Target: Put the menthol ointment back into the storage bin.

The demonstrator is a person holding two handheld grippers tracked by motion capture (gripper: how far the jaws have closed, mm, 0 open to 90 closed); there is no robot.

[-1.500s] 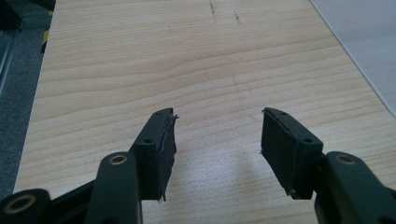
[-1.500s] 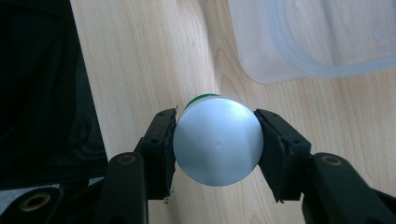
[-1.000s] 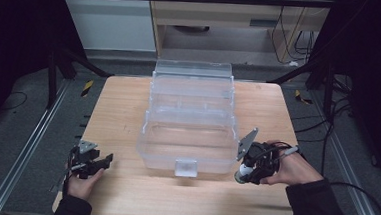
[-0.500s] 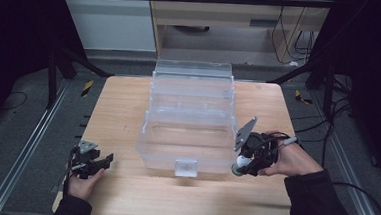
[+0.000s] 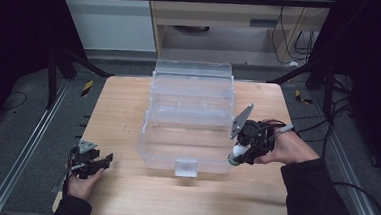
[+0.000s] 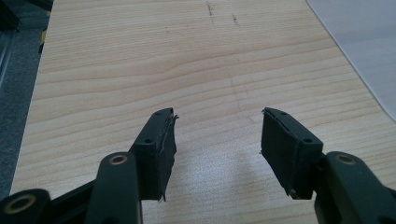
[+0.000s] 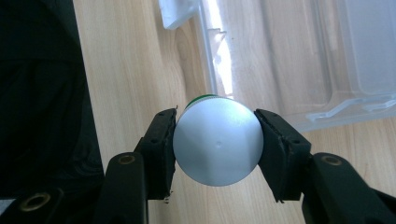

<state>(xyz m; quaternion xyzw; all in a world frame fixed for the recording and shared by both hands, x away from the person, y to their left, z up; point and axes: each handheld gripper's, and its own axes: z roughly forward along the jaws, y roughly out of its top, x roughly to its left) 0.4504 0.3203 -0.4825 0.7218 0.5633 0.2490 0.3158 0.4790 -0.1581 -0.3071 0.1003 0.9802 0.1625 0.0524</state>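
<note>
Nearest the person, the left tool [image 5: 91, 161] rests low at the front left corner of the counter [image 5: 123, 108], its jaws spread apart over bare wood with nothing between them, as the left gripper view [image 6: 217, 140] makes plain; only a corner of clear plastic shows far off at its upper right. A little farther in, on the right side, the right tool [image 5: 241, 153] is clamped on a small bottle [image 5: 235, 156] with a white end, and in the right gripper view [image 7: 215, 140] the bottle's round silvery-white face [image 7: 217, 142] sits squarely between the two pads, touched on both sides, with a thin green edge showing at its top. The bottle hangs just beside the front right corner of the clear plastic box [image 5: 190, 117], whose stepped trays stand open toward the back of the counter. Judging from this, the pick-up is done and the bottle is securely held, while the placing is left: it is not yet over any compartment, and which tray it is meant for cannot be told. The next move would call for lifting it over the front wall of the box and lowering it inside without knocking the thin plastic rim.
</note>
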